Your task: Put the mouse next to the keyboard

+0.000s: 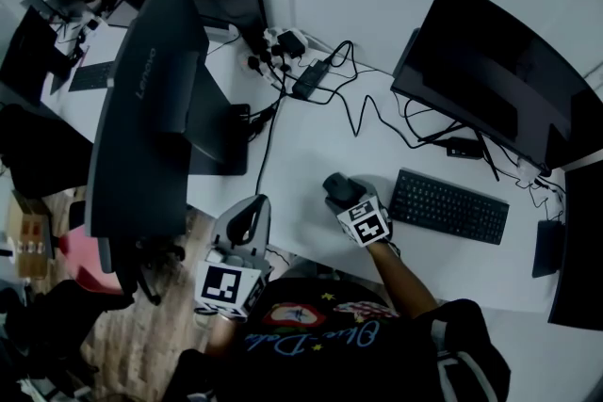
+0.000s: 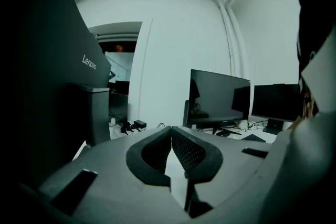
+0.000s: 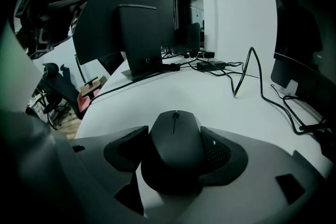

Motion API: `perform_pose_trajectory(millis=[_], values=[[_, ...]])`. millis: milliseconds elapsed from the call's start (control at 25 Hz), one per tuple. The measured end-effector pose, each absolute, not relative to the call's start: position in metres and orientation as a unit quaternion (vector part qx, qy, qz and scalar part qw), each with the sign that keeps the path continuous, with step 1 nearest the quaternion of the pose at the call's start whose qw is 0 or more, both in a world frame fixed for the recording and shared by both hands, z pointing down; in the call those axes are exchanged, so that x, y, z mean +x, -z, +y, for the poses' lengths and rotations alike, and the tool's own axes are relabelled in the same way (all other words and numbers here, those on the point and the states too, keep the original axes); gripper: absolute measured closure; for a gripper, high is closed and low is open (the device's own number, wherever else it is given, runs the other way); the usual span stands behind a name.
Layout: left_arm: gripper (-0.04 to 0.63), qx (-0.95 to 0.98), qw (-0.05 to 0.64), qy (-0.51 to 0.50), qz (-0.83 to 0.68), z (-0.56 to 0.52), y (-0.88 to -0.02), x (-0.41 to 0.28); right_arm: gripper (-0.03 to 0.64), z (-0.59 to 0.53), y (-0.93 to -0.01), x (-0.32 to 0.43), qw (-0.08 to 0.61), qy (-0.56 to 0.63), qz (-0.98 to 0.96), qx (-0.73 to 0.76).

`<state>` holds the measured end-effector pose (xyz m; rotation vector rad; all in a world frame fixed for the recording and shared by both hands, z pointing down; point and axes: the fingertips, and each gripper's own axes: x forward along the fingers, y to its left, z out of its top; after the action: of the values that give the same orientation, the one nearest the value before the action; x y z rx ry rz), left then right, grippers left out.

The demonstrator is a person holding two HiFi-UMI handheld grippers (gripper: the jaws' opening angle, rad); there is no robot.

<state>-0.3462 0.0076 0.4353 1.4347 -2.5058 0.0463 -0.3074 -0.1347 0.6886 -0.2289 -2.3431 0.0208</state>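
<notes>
The black mouse (image 1: 337,187) (image 3: 176,144) rests on the white desk (image 1: 301,155), a short way left of the black keyboard (image 1: 449,206). My right gripper (image 1: 341,195) (image 3: 175,153) reaches down around it, one pad on each side. The right pad lies against the mouse and a thin dark gap shows at the left pad, so the jaws stand open. My left gripper (image 1: 251,214) (image 2: 171,132) hovers at the desk's near-left edge, shut and empty, with its pads meeting at the tips.
A Lenovo monitor (image 1: 141,99) with its back to me fills the left side. A second monitor (image 1: 490,71) stands behind the keyboard and a third screen (image 1: 579,245) sits at the far right. Cables and a power adapter (image 1: 309,80) run across the back of the desk.
</notes>
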Motion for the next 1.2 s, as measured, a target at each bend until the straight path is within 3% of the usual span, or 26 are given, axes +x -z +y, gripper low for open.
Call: perform_pose_trajectory(millis=[600, 1200], values=[[0.592, 0.534, 0.118, 0.003, -0.837, -0.002, -0.434, -0.35, 0.345, -0.133, -0.657, -0.301, 0.362, -0.014, -0.93, -0.063], [0.592, 0.665, 0.118, 0.012, -0.738, -0.086, -0.444, -0.335, 0.345, -0.191, -0.575, -0.242, 0.293, -0.061, -0.948, 0.104]])
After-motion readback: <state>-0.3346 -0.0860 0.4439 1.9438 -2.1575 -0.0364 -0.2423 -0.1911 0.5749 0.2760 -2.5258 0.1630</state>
